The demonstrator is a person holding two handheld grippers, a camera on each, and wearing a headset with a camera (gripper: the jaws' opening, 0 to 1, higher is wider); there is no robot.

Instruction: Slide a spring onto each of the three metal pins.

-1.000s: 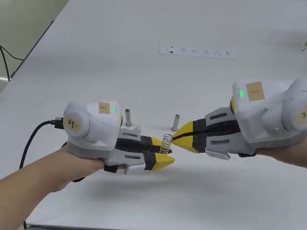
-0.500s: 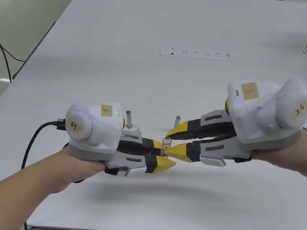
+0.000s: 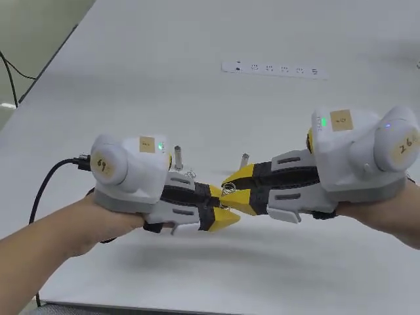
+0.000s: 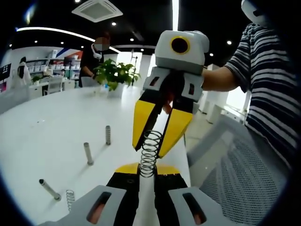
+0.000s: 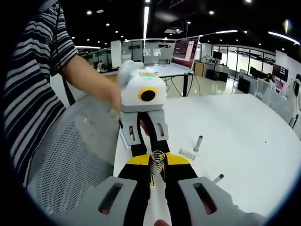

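A small metal spring (image 3: 228, 189) hangs between both grippers above the white table. My left gripper (image 4: 146, 170) is shut on the spring's (image 4: 149, 153) lower end. My right gripper (image 5: 157, 163) faces it, and its yellow jaws press on either side of the spring's (image 5: 157, 161) other end. In the head view the left gripper (image 3: 222, 211) comes from the left and the right gripper (image 3: 231, 188) from the right, tips meeting. Two pins (image 4: 107, 134) (image 4: 88, 153) stand upright and a third pin (image 4: 49, 189) lies flat. A loose spring (image 4: 70, 198) lies beside it.
A white power strip (image 3: 274, 69) lies farther back on the table (image 3: 164, 79). A black cable (image 3: 52, 180) trails from the left gripper toward the table's left edge. An upright pin (image 3: 177, 158) and another pin (image 3: 244, 160) stand just behind the grippers.
The right gripper has moved left to the spring held by the left gripper, and its jaws have gone from spread to pressed on the spring. The left gripper has stayed put.
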